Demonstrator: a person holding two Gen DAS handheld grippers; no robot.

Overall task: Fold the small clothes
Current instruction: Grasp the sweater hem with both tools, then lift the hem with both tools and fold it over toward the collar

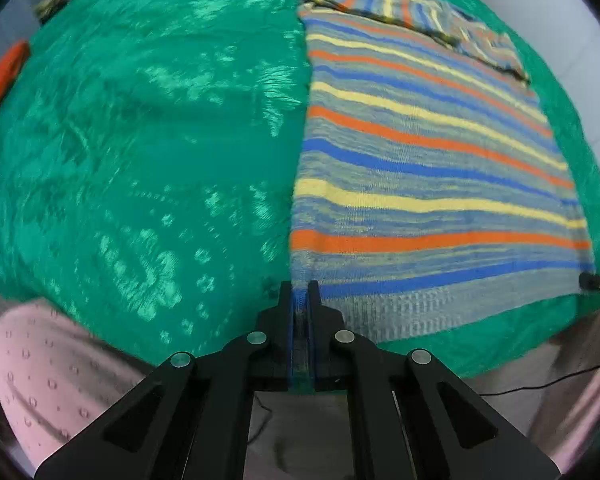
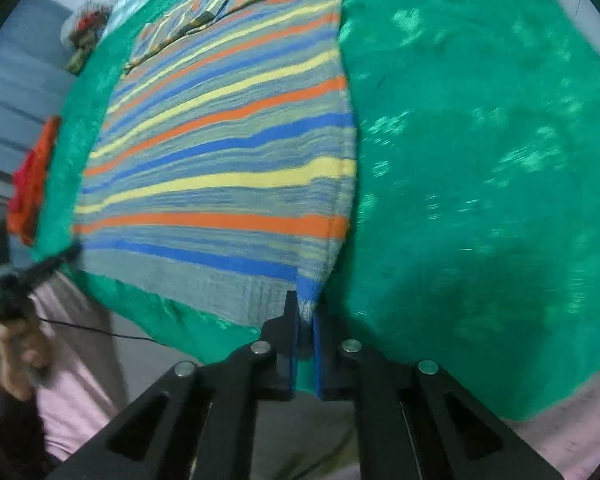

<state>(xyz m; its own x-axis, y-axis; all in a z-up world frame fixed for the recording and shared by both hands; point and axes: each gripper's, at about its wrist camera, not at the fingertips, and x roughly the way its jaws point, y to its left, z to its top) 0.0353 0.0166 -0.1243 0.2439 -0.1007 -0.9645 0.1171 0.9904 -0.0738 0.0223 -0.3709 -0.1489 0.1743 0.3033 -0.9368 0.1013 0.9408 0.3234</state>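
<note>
A striped knit sweater (image 1: 428, 184) in grey, blue, orange and yellow lies flat on a green cloth (image 1: 148, 128), sleeves folded across its far end. My left gripper (image 1: 300, 292) is shut on the sweater's near left hem corner. In the right wrist view the same sweater (image 2: 228, 168) spreads to the left, and my right gripper (image 2: 306, 308) is shut on its near right hem corner. The left gripper (image 2: 66, 258) also shows at the sweater's other near corner, held by a hand. The right gripper's tip (image 1: 592, 280) shows at the right edge of the left wrist view.
The green cloth (image 2: 480, 160) covers the work surface, over a pink sheet (image 1: 40, 364) at the near edge. An orange-red garment (image 2: 32, 184) lies at the left edge and more clothes (image 2: 86, 28) lie at the far left corner. A thin black cable (image 2: 100, 332) hangs at the front.
</note>
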